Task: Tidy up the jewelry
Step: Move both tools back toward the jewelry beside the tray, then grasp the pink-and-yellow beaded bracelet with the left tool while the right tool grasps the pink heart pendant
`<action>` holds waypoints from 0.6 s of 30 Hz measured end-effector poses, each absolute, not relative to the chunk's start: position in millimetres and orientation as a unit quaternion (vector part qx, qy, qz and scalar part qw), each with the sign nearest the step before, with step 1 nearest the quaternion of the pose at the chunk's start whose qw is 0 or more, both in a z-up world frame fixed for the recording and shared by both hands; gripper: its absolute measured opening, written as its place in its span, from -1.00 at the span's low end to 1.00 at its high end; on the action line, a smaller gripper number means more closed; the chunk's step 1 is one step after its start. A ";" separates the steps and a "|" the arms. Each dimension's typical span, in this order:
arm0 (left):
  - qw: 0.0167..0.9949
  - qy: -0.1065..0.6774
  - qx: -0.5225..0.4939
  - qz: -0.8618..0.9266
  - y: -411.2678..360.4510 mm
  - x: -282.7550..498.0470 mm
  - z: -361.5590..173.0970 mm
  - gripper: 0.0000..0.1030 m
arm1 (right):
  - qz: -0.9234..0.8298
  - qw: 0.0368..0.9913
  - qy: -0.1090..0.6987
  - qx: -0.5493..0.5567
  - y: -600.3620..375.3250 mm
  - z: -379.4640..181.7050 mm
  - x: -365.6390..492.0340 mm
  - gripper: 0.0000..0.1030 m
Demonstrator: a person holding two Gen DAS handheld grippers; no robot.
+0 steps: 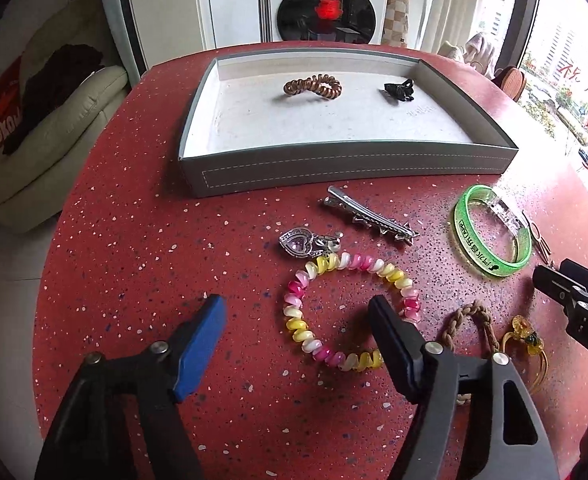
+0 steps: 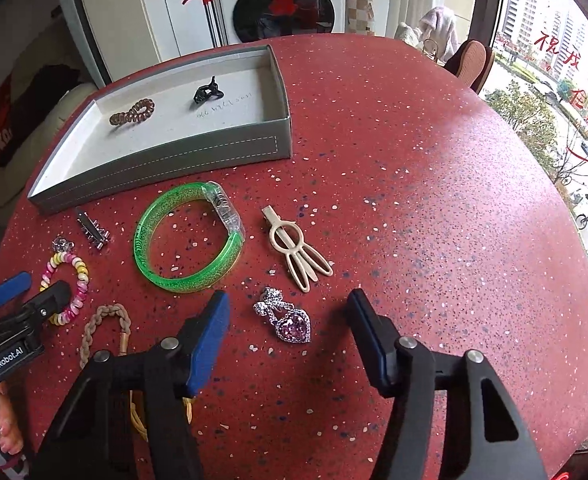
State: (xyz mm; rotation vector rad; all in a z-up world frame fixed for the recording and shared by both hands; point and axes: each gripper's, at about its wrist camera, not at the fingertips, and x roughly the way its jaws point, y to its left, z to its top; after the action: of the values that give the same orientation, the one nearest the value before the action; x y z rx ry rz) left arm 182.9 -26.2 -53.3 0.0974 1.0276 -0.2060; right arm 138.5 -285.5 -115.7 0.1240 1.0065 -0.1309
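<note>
- The left gripper [image 1: 297, 316] is spread wide and empty, low over the pink, white and yellow spiral hair tie [image 1: 349, 312] on the red speckled surface [image 1: 134, 240].
- The right gripper [image 2: 290, 312], also apart, hovers above the purple heart pendant [image 2: 290, 322].
- Best to pinch 1 side of the coil, then lift it toward the grey tray [image 1: 349, 164], which already holds 2 items.

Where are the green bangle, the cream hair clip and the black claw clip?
green bangle [image 2: 150, 268]: right wrist view, lower-left arc of its green ring.
cream hair clip [image 2: 294, 246]: right wrist view, middle of its looped body.
black claw clip [image 1: 399, 91]: left wrist view, centre of the clip, inside the tray.
</note>
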 end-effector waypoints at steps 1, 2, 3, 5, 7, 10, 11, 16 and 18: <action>0.865 0.488 0.049 -0.104 -28.0 181.3 -52.2 0.48 | -0.065 0.873 0.480 0.052 -284.9 -115.5 137.1 -0.01; 0.866 0.485 0.054 -0.110 -30.4 179.6 -50.9 0.27 | -0.068 0.874 0.480 0.048 -284.7 -115.2 136.4 -0.18; 0.866 0.482 0.059 -0.114 -32.6 177.7 -50.1 -0.02 | -0.069 0.874 0.479 0.048 -285.1 -114.8 135.5 -0.25; 0.866 0.481 0.065 -0.123 -35.8 175.4 -49.0 -0.36 | -0.069 0.874 0.478 0.054 -288.0 -113.7 133.9 -0.55; 0.865 0.480 0.065 -0.126 -35.3 173.8 -49.0 -0.45 | -0.068 0.874 0.478 0.063 -291.1 -112.8 132.5 -0.64; 0.863 0.484 0.041 -0.139 -28.0 172.9 -47.9 -0.45 | -0.062 0.873 0.478 0.076 -294.9 -112.5 131.3 -0.64; 0.862 0.485 0.033 -0.143 -25.8 172.7 -47.8 -0.45 | -0.059 0.873 0.478 0.082 -296.6 -112.5 130.7 -0.64; 0.861 0.485 0.012 -0.152 -16.8 170.2 -43.2 -0.46 | -0.046 0.872 0.475 0.109 -301.8 -110.1 126.6 -0.64; 0.863 0.480 0.010 -0.155 -15.1 168.5 -38.9 -0.46 | -0.042 0.874 0.471 0.114 -302.8 -106.8 125.2 -0.65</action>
State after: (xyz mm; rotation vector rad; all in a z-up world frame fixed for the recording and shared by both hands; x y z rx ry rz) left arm 168.5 -15.1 -38.9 0.0218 1.0060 -0.3246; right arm 125.2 -302.8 -106.8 0.2380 0.9845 -0.0878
